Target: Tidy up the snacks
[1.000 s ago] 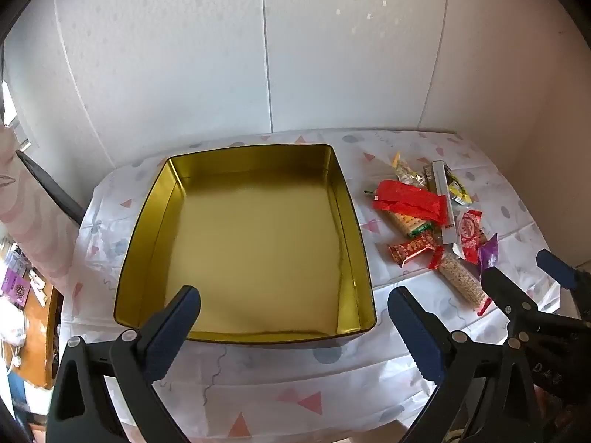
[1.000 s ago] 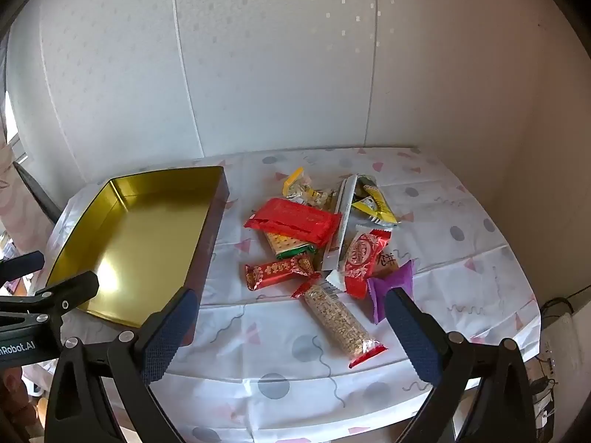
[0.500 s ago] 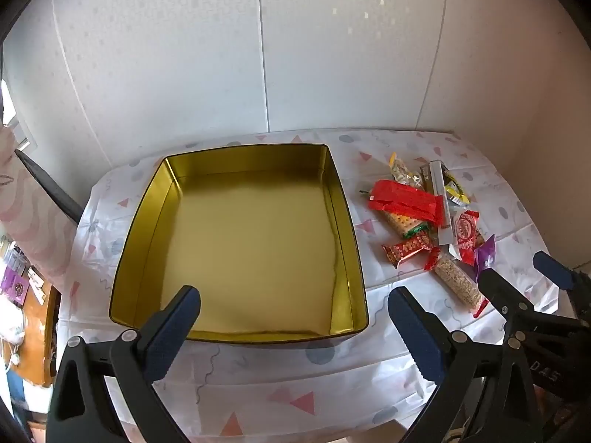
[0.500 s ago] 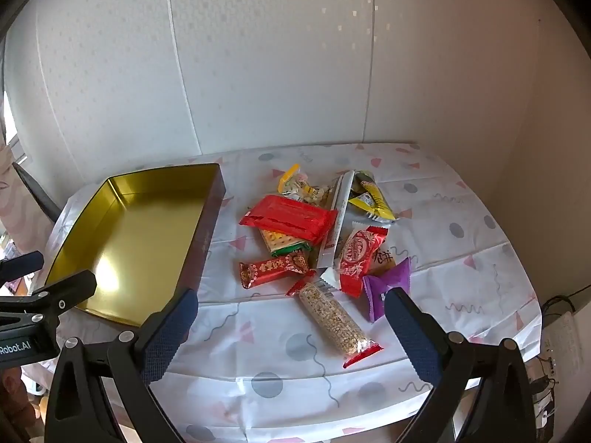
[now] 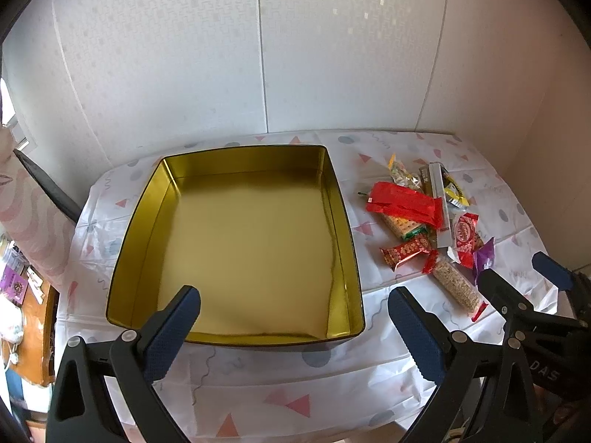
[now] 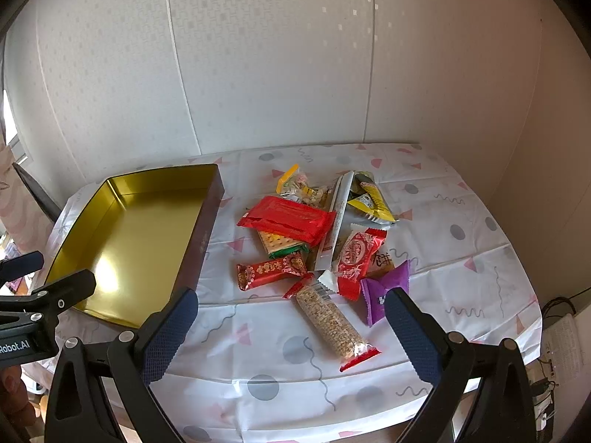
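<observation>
An empty gold tin tray lies on the left of the table. A pile of wrapped snacks lies to its right: a red packet, a cracker pack, a small red bar, a grain bar, a purple candy, a white stick and a yellow packet. My left gripper is open and empty over the tray's near edge. My right gripper is open and empty, above the grain bar at the table's front.
The table has a white cloth with dots and triangles and stands against white wall panels. A beige wall closes the right side. Cluttered furniture stands to the left of the table.
Both grippers have drawn back a little from the table, so tray and snacks sit slightly farther off. Nothing on the table has moved.
</observation>
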`<state>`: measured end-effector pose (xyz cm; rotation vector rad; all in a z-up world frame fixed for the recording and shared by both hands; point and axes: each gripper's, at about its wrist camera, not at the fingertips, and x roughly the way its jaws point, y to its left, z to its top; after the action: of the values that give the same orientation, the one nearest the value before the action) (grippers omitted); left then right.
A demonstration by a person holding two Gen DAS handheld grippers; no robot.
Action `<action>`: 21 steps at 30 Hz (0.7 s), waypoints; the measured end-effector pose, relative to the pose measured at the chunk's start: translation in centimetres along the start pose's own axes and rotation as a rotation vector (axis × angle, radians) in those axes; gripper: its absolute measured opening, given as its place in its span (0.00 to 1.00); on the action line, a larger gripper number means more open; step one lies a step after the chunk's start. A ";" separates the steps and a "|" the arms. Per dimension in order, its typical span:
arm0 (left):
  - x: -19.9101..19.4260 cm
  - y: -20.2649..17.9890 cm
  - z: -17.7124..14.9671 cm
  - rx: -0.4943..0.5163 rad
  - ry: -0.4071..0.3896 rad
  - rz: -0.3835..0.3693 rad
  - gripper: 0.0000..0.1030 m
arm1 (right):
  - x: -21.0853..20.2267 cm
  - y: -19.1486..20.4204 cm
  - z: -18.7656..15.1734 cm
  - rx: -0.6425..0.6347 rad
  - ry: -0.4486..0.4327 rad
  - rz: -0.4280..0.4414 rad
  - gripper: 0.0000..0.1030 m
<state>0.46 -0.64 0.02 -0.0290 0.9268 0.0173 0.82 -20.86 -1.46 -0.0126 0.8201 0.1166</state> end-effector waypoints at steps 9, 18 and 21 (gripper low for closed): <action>0.3 -0.4 -0.1 0.008 0.005 -0.003 0.99 | 0.3 -0.2 -0.1 0.008 0.010 0.001 1.00; 0.5 -0.5 0.1 0.008 0.009 -0.009 0.99 | 0.6 -0.1 -0.1 0.007 0.019 0.004 1.00; 0.6 -0.6 0.1 0.007 0.008 -0.010 0.99 | 0.7 -0.1 0.0 0.005 0.021 0.007 1.00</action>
<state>0.95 -1.20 -0.35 -0.0275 0.9344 0.0044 1.30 -20.85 -1.94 -0.0060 0.8414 0.1206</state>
